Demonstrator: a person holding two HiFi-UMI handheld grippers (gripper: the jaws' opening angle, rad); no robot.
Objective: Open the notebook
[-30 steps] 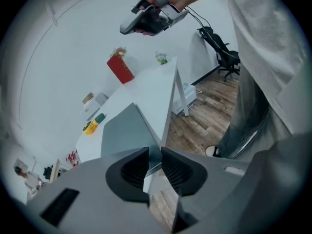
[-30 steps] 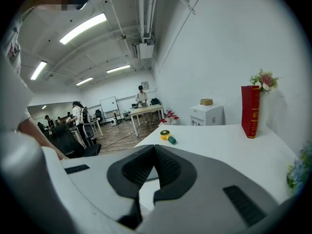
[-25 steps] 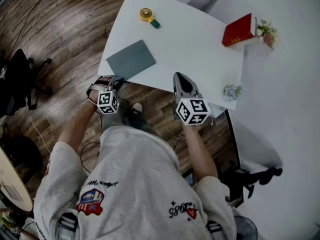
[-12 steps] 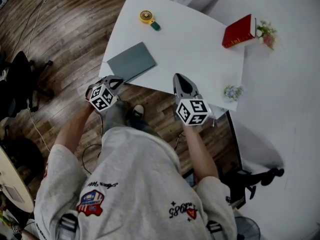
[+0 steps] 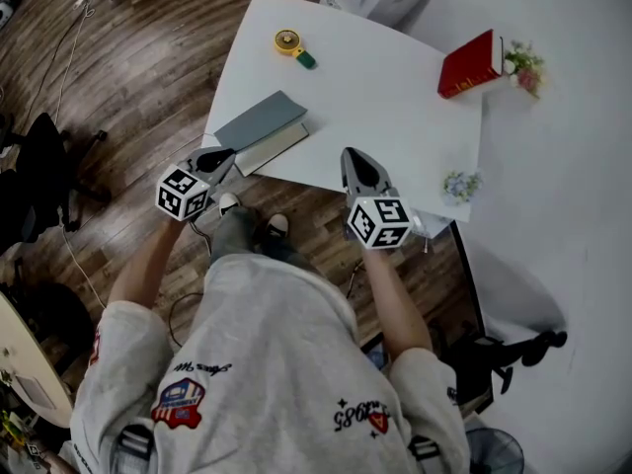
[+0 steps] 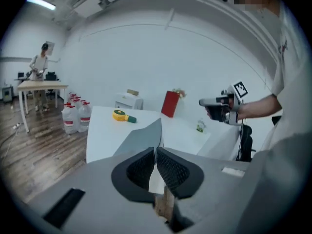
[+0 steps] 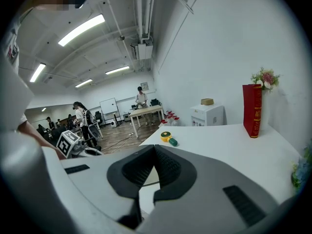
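Wooden floor fills the left of the head view, with the white table spreading to the upper right of it. At the table's near-left corner the left gripper is clenched on the edge of the notebook, holding its grey cover tilted up off the pale pages. Higher in the frame lies a yellow tape measure. At centre the right gripper hovers at the table's near edge, jaws pressed together with nothing between them. A red book stands at upper right.
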